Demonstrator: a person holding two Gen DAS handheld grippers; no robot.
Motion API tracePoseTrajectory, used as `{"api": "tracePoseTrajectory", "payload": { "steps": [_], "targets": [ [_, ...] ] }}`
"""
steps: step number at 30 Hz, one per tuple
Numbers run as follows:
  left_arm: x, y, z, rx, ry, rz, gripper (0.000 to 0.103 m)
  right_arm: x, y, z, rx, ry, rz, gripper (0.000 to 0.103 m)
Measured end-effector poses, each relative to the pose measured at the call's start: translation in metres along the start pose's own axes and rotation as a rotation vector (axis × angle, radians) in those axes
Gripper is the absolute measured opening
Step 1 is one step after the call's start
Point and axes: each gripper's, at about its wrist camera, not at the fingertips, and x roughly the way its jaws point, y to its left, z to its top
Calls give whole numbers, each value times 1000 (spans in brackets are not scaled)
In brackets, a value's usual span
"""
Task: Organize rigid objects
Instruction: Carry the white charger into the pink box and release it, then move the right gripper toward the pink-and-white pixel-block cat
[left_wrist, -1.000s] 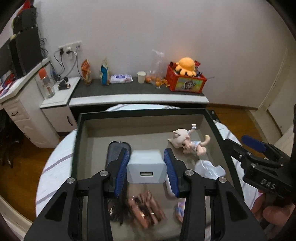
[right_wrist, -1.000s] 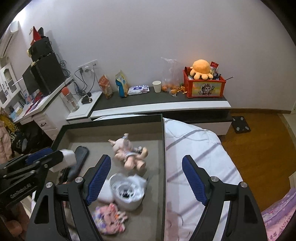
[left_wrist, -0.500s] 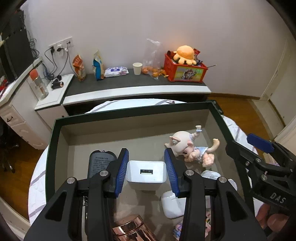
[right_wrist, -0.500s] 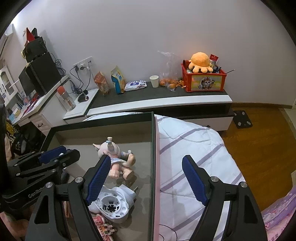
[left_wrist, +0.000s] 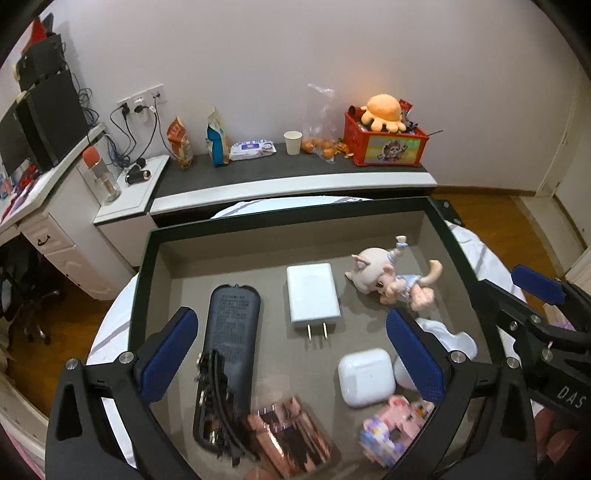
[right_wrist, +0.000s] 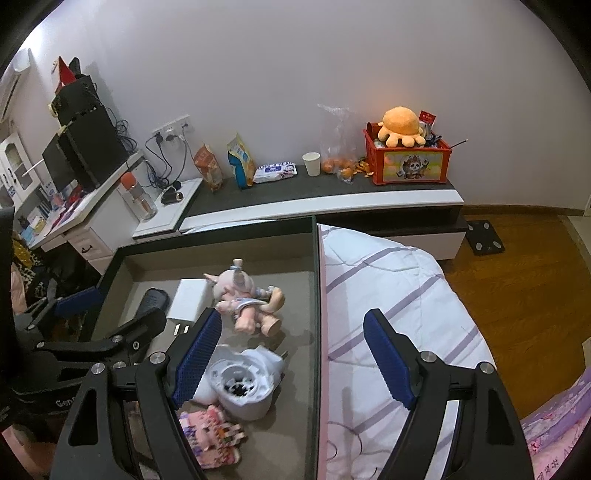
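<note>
the left gripper (left_wrist: 291, 350) has its jaws spread wide and opening, pressing on nothing; the white charger (left_wrist: 313, 293) lies flat on the tray floor beyond the gap between them, prongs toward the near side. left of the charger lies a dark remote (left_wrist: 231, 332), its near end under a black hair clip (left_wrist: 218, 402). near the right finger sits a white earbud case (left_wrist: 365, 376), with a copper-coloured block (left_wrist: 291, 439) and a pink brick toy (left_wrist: 391, 432) nearer still. far right of the charger a small doll (left_wrist: 391, 280) lies on its side. all of these rest inside the dark-rimmed tray (left_wrist: 147, 258).

the right gripper (right_wrist: 291, 354) has its jaws parted with nothing between the pads; it hangs over the tray's right edge (right_wrist: 317, 295), the left finger above the tray and the right finger above the striped sheet (right_wrist: 388, 280). just past its left finger lies a white round gadget (right_wrist: 240, 384), its hollow end facing up.

beyond the tray a low shelf (left_wrist: 295, 173) along the wall carries a paper cup (left_wrist: 293, 142) and a red crate (left_wrist: 384, 144) topped with an orange plush.
</note>
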Motion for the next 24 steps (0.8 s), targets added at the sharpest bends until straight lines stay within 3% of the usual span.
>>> {"api": "tracePoseTrajectory", "payload": {
  "steps": [15, 24],
  "targets": [
    [-110, 24, -65, -71, -116, 11, 103, -78, 35, -31, -41, -87, 11, 81],
    [-148, 40, -129, -123, -112, 11, 103, -109, 52, -76, -70, -75, 25, 81]
  ]
}}
